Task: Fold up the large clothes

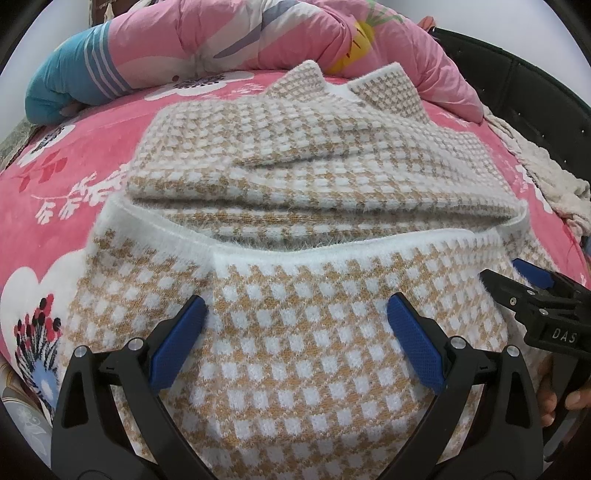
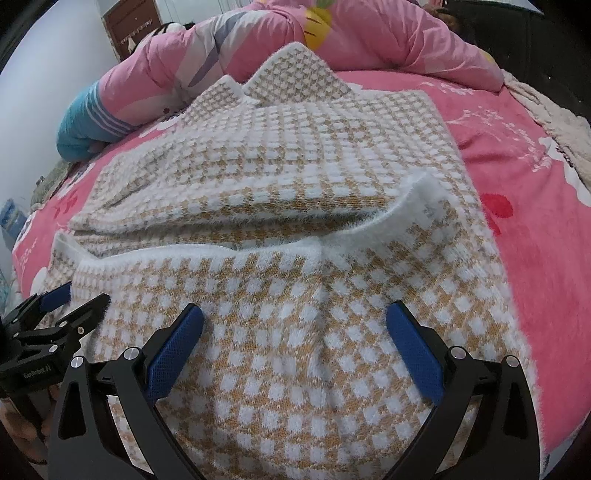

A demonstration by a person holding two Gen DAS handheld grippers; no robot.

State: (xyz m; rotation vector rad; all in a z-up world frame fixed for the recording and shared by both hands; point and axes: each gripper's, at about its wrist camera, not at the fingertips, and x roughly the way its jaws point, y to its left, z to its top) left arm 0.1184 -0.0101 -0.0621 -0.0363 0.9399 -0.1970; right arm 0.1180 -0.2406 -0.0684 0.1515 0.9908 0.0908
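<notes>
Pink plush bedding [image 1: 92, 147] printed with white blossoms and red sprigs covered the bed, its pile soft and slightly shiny. At the far left of the headboard end lay a teal cushion [image 1: 55, 92] with pale stripes, and beside it a puffy pink quilt [image 1: 221, 33] was bunched in a long roll across the back, marked with grey-and-white shapes and a yellow patch. A cream, nubbly throw [image 1: 546, 173] sat crumpled at the right edge of the bed.

Spread over the middle of the bedding lay the sweater [image 1: 295, 350], a fuzzy knit in tan-and-white checks with a thick white ribbed hem [image 1: 332, 243]. Its near part was folded up over the rest, the hem running across in a wavy line, and two pointed corners stood up at the far end.

From the left wrist view, the left gripper [image 1: 295, 317] hovered over the folded near panel, its black arms spread wide and its blue textured pads [image 1: 177, 347] well apart, clasping nothing. To its right the right gripper [image 2: 295, 317] was likewise spread wide above the same panel, empty, its blue pads [image 2: 417, 354] close over the knit; whether they touched the fabric could not be told
</notes>
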